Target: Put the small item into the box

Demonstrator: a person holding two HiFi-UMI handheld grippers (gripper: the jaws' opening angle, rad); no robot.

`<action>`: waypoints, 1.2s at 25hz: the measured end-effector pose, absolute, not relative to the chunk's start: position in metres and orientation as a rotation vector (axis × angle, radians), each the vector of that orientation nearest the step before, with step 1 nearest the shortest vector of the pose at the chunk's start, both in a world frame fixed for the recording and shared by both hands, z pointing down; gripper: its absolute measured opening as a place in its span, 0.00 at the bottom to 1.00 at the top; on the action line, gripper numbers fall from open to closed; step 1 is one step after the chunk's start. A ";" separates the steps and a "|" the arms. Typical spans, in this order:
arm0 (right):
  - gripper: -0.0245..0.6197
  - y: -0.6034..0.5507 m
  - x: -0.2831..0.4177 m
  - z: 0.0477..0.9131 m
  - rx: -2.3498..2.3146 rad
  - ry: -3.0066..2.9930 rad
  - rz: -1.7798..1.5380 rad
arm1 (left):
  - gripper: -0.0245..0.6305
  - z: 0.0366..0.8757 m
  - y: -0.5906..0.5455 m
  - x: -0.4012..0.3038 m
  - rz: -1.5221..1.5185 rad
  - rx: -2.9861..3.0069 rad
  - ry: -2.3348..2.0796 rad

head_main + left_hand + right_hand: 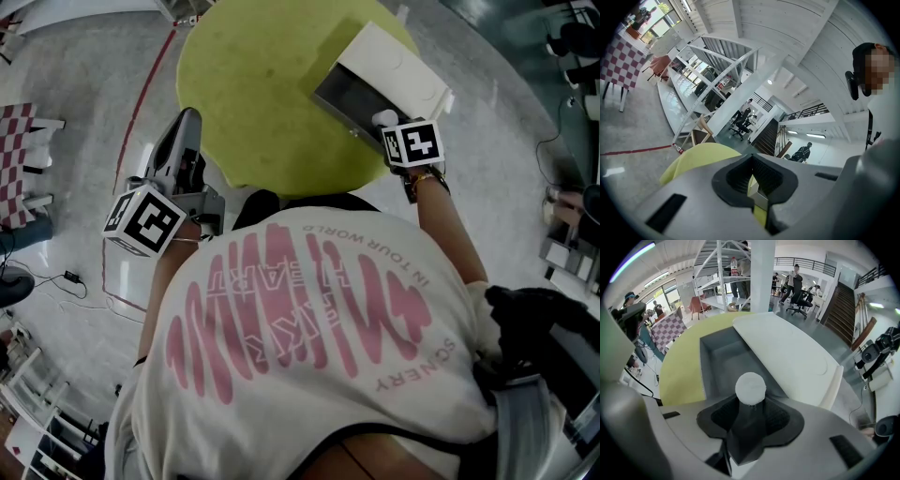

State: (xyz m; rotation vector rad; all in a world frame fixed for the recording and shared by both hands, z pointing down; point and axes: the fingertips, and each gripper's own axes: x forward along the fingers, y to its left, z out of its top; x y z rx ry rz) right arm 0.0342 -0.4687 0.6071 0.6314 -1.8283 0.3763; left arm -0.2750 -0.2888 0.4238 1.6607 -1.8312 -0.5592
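An open white box (330,86) with a grey inside and its lid (394,58) folded back lies on the right part of the round yellow-green table (258,84). My right gripper (386,127) points steeply down over the box's near end, shut on the small item (750,387), which has a round white top on a dark body. In the right gripper view the grey box floor (724,357) lies just beyond the item, the lid (787,352) to its right. My left gripper (188,122) hangs beside the table's left edge, pointing level, jaws together on nothing (754,187).
The person's back fills the lower head view. A red line (145,89) runs across the grey floor left of the table. A checkered cloth (14,159) and cables (70,281) sit at the far left. White racks (708,70), office chairs and people stand far off.
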 end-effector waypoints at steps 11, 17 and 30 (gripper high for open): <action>0.28 -0.469 0.032 0.609 0.613 -1.842 0.378 | 0.05 0.421 -0.288 -0.275 -0.569 1.648 -1.841; 0.28 -0.469 0.028 0.612 0.609 -1.845 0.372 | 0.05 0.419 -0.286 -0.276 -0.565 1.644 -1.846; 0.29 -0.477 0.031 0.629 0.611 -1.842 0.364 | 0.05 0.417 -0.273 -0.278 -0.543 1.629 -1.901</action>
